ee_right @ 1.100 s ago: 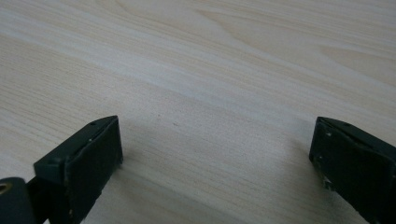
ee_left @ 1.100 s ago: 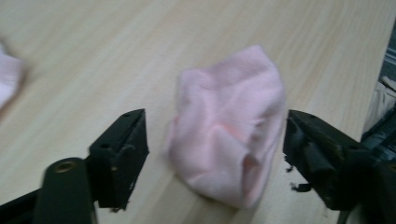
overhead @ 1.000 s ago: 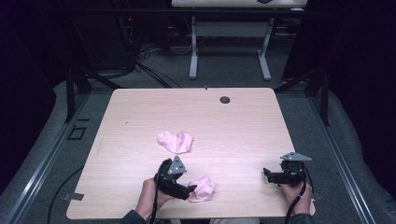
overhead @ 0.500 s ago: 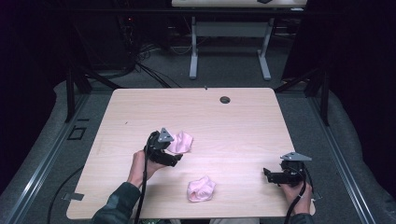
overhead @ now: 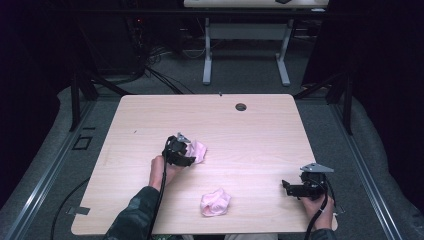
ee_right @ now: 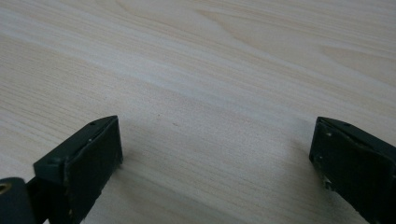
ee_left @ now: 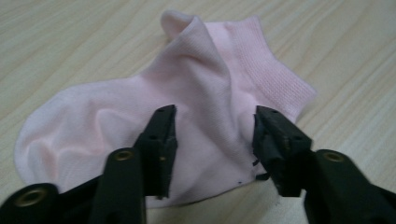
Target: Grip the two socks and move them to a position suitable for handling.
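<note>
High view first: the left gripper [overhead: 186, 153] sits right at the edge of a pink sock [overhead: 198, 150] in the middle-left of the bench [overhead: 260, 130]. A second sock [overhead: 215, 202], bunched up, lies near the front edge, well apart from the first. The right gripper [overhead: 290, 188] rests over bare wood at the front right, nowhere near either sock.

Left gripper view: this is where the action is. The sock [ee_left: 140, 126] lies mostly flat with a raised fold running up the middle toward the ribbed cuff. The left gripper [ee_left: 212, 133] has its jaws straddling that fold, and they've just been closing in on it. The fabric is between them, but from what I can see the pads aren't pinching it yet, there's visible cloth and a gap on each side. So I'd call this the grab step on the first sock, halfway through.

Right gripper view: the right gripper [ee_right: 215, 149] stands wide open with nothing but bench [ee_right: 210, 70] grain between the jaws. Idle, basically.

Next move, my guess: finish the squeeze so the pads bite the fold properly, low enough to catch the cloth, then lift. If it closes too high, the fold could just slip out.
</note>
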Demonstrator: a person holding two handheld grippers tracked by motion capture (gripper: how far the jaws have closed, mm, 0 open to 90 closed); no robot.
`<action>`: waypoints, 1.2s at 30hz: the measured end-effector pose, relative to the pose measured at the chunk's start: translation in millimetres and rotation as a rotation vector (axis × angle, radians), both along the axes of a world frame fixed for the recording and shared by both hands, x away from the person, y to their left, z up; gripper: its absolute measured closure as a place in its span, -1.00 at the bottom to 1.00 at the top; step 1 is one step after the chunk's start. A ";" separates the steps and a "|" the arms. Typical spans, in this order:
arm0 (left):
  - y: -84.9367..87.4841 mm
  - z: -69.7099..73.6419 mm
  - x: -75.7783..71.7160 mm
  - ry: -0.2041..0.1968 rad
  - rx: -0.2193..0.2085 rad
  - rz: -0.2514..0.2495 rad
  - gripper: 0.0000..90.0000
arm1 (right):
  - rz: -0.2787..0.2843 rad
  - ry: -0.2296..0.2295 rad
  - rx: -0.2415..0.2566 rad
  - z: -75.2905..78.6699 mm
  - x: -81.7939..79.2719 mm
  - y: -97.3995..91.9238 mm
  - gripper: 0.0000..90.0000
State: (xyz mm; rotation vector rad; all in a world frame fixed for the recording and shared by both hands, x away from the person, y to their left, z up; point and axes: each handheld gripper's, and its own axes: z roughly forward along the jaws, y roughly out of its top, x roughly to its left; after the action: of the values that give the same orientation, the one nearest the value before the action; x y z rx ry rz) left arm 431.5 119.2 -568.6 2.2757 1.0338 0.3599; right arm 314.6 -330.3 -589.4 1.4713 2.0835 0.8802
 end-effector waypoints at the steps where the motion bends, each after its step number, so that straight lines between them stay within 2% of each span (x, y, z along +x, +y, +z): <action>1: 0.0 0.0 0.0 0.000 0.000 0.000 0.45 | 0.000 0.000 0.000 0.0 0.0 0.0 -0.96; 3: 0.3 -0.1 -0.5 -0.002 -0.003 0.001 0.71 | 0.000 0.000 0.000 0.0 0.0 0.0 -0.96; 4: 0.2 -0.1 -0.6 -0.001 -0.006 -0.003 0.71 | 0.000 0.000 0.000 0.0 0.0 0.0 -0.96; 6: 0.0 0.1 -0.4 -0.003 -0.007 -0.004 0.89 | 0.000 0.000 0.000 0.0 0.0 0.0 -0.96; 12: -6.8 16.1 -13.7 -0.016 -0.059 -0.021 0.90 | 0.000 0.000 0.000 0.0 0.0 0.0 -0.95; 13: -10.9 21.2 -18.8 -0.019 -0.064 -0.033 0.90 | 0.000 0.000 0.000 0.0 0.0 0.0 -0.95; 14: -21.4 29.5 -29.2 -0.017 -0.082 -0.067 0.90 | 0.000 -0.001 0.000 0.0 0.0 0.0 -0.95; 16: -36.3 32.6 -39.6 -0.019 -0.084 -0.096 0.89 | 0.000 0.000 0.000 0.0 0.0 0.1 -0.95; 17: -43.8 32.4 -43.6 0.001 -0.096 -0.118 0.88 | -0.001 0.000 0.000 0.0 0.0 0.1 -0.95; 19: -59.8 28.6 -50.3 0.022 -0.095 -0.157 0.87 | -0.001 0.000 0.000 0.0 -0.1 0.1 -0.95; 20: -59.8 28.6 -50.3 0.022 -0.095 -0.157 0.87 | -0.001 0.000 0.000 0.0 -0.1 0.1 -0.95; 21: -74.5 20.5 -53.8 0.050 -0.103 -0.184 0.86 | -0.001 0.000 0.000 0.1 -0.2 0.2 -0.95; 22: -74.5 20.5 -53.8 0.050 -0.103 -0.184 0.84 | -0.001 0.000 0.000 0.1 -0.2 0.2 -0.95; 23: -85.7 10.9 -54.4 0.080 -0.110 -0.206 0.82 | -0.001 0.001 -0.001 0.2 -0.2 0.2 -0.95; 25: -90.6 6.6 -53.9 0.093 -0.110 -0.216 0.78 | -0.001 0.001 -0.001 0.3 -0.1 0.2 -0.95; 26: -93.5 5.7 -53.2 0.103 -0.118 -0.220 0.51 | 0.000 0.003 -0.001 0.5 0.0 0.2 -0.94; 28: -92.6 8.2 -53.2 0.097 -0.124 -0.227 0.28 | -0.002 0.004 -0.004 0.6 0.1 0.3 -0.94; 29: -86.7 17.3 -54.7 0.063 -0.128 -0.227 0.12 | -0.001 0.005 -0.002 1.1 0.6 0.8 -0.89; 30: -86.7 17.3 -54.7 0.063 -0.128 -0.227 0.01 | 0.014 0.001 -0.002 1.8 0.5 1.0 -0.84; 31: -80.0 24.4 -55.4 0.035 -0.125 -0.224 0.01 | 0.014 0.001 -0.002 1.8 0.5 1.0 -0.84; 32: -69.0 32.7 -55.5 0.011 -0.132 -0.227 -0.14 | 0.039 -0.009 -0.012 5.7 0.7 7.8 -0.77; 33: -69.0 32.7 -55.5 0.011 -0.132 -0.227 -0.19 | 0.039 -0.009 -0.012 5.7 0.7 7.8 -0.77; 34: -51.4 41.3 -54.3 -0.024 -0.114 -0.214 -0.25 | 0.088 -0.031 -0.010 14.8 0.1 20.2 -0.70; 35: -51.4 41.3 -54.3 -0.024 -0.114 -0.214 -0.25 | 0.127 -0.050 -0.006 21.5 0.0 29.2 -0.66; 36: -35.9 44.7 -52.5 -0.040 -0.108 -0.196 -0.26 | 0.173 -0.067 0.009 28.1 0.6 39.1 -0.65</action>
State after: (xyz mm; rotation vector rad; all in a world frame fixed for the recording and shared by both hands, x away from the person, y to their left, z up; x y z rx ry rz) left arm 379.1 83.3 -524.0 2.2393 0.7828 0.2600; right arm 315.3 -291.1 -561.3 1.2615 2.1838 0.9901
